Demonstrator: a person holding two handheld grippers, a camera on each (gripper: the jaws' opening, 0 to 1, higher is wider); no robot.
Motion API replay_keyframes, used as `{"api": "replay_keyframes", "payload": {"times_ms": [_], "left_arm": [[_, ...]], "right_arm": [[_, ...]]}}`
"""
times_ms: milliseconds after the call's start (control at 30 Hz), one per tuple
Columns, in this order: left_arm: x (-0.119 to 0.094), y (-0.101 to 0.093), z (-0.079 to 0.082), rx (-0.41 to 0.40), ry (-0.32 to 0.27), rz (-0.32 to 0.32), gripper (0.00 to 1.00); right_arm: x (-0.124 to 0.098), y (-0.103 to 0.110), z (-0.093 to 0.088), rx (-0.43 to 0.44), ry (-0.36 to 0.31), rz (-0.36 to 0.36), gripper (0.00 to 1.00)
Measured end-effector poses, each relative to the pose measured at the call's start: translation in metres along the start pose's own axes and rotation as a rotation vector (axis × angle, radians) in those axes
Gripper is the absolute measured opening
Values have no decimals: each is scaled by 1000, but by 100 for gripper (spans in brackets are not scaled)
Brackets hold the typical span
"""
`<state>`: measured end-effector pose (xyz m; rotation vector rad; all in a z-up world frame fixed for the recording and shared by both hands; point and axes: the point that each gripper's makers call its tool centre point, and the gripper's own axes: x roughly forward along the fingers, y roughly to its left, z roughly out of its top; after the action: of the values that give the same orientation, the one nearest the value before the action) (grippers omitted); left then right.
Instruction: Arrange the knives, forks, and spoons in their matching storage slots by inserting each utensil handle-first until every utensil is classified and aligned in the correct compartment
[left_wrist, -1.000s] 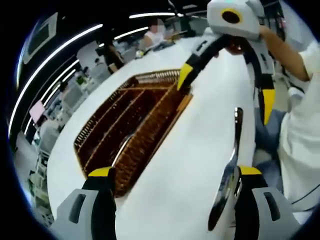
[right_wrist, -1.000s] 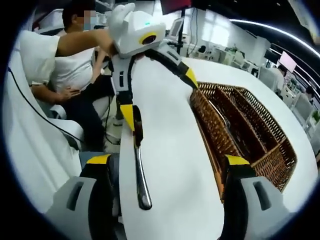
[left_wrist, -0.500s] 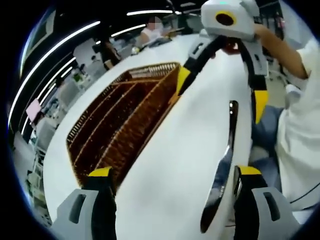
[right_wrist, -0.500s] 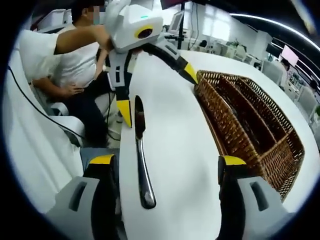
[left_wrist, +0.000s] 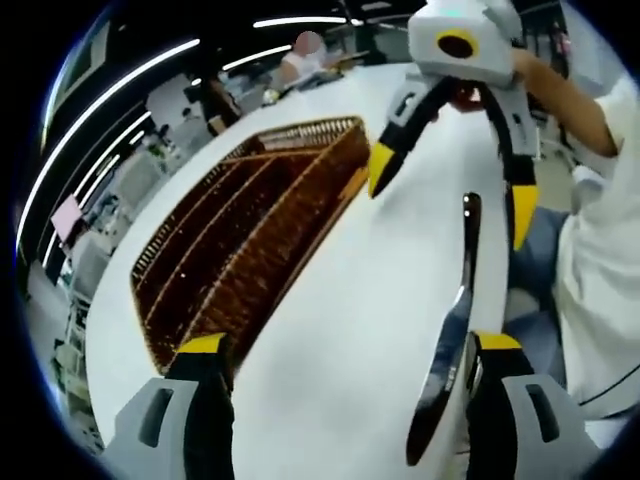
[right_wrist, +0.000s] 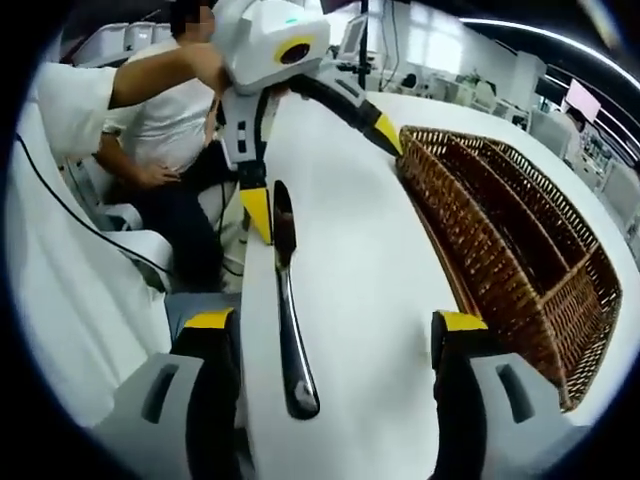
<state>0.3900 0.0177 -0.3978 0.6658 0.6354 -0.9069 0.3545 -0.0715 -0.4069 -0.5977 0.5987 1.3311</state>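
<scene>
In the right gripper view the right gripper (right_wrist: 325, 335) spreads its jaws wide at the bottom of the frame, holding nothing; between them, nearer the left jaw, the knife (right_wrist: 287, 300) lies flat on the white table (right_wrist: 350, 250) close to its edge, handle end toward the camera, running up to centre frame; beyond it the left gripper (right_wrist: 325, 170), also gaping and empty, reaches down from the upper left with one yellow tip just beside the far end; the wicker tray (right_wrist: 500, 250) sits apart at right. In the left gripper view the knife (left_wrist: 450, 330) lies lower right by the near jaw, the tray (left_wrist: 250, 240) left of centre. To grasp well, I judge, centre the jaws over the handle, close squarely, lift level, then feed handle-first into the knife slot.
</scene>
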Motion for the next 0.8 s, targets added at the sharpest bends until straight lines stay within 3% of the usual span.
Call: {"api": "replay_keyframes", "payload": {"times_ms": [267, 800], "left_arm": [[-1, -4, 1, -5, 1, 3, 98], [-5, -7, -4, -22, 22, 11, 97]], "right_arm": [[3, -1, 3, 18, -12, 2, 80], [6, -3, -5, 4, 30, -5, 79]]}}
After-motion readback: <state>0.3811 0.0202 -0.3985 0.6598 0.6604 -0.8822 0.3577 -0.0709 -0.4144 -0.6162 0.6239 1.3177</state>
